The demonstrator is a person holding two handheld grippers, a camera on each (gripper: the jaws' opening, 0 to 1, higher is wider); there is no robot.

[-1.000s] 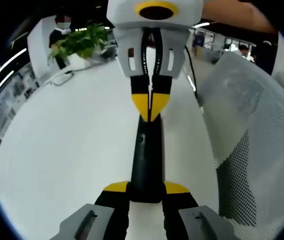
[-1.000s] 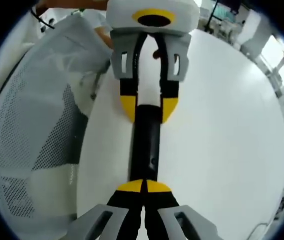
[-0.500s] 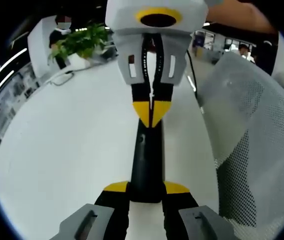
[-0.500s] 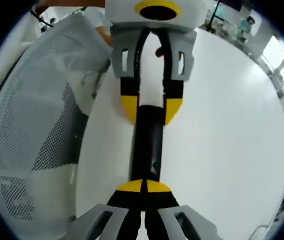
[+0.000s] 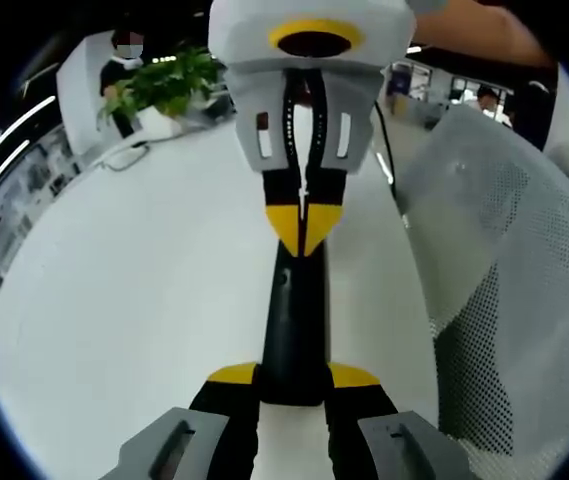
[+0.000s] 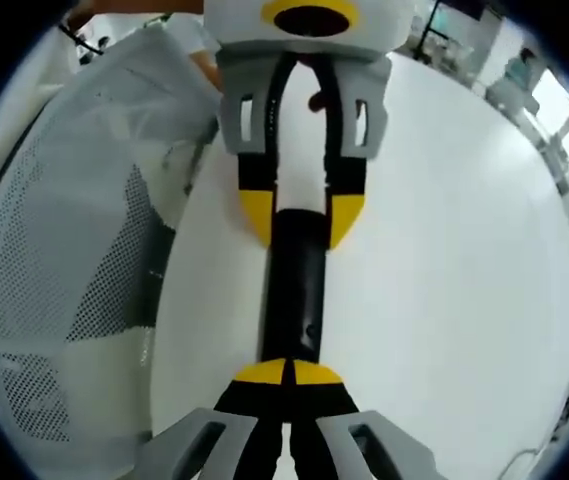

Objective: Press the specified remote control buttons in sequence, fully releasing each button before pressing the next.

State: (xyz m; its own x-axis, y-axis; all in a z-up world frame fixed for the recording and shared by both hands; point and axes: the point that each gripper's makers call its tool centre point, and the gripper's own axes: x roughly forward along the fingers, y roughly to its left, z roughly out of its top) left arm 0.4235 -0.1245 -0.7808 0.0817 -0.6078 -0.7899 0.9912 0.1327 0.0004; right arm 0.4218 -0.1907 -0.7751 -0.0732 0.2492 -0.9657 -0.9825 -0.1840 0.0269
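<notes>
Remote control (image 5: 294, 320), a slim, glossy black bar, lies lengthwise on my smooth white table (image 5: 114, 300) between both tools. In the left gripper view, my left gripper (image 5: 292, 385) clamps the near end between its yellow-tipped black jaws, at 6 o'clock; my right gripper (image 5: 304, 228) enters from 12 o'clock, its two yellow wedge tips pressed together and meeting the remote's far end. In the right gripper view the arrangement mirrors: my right gripper (image 6: 286, 374) sits shut at 6 o'clock upon the remote control (image 6: 296, 300), while the left gripper (image 6: 301, 222) straddles it at 12 o'clock. A white perforated mesh chair (image 5: 504, 290) curves at 3 o'clock; a leafy green plant (image 5: 164, 85) stands at 11 o'clock.
</notes>
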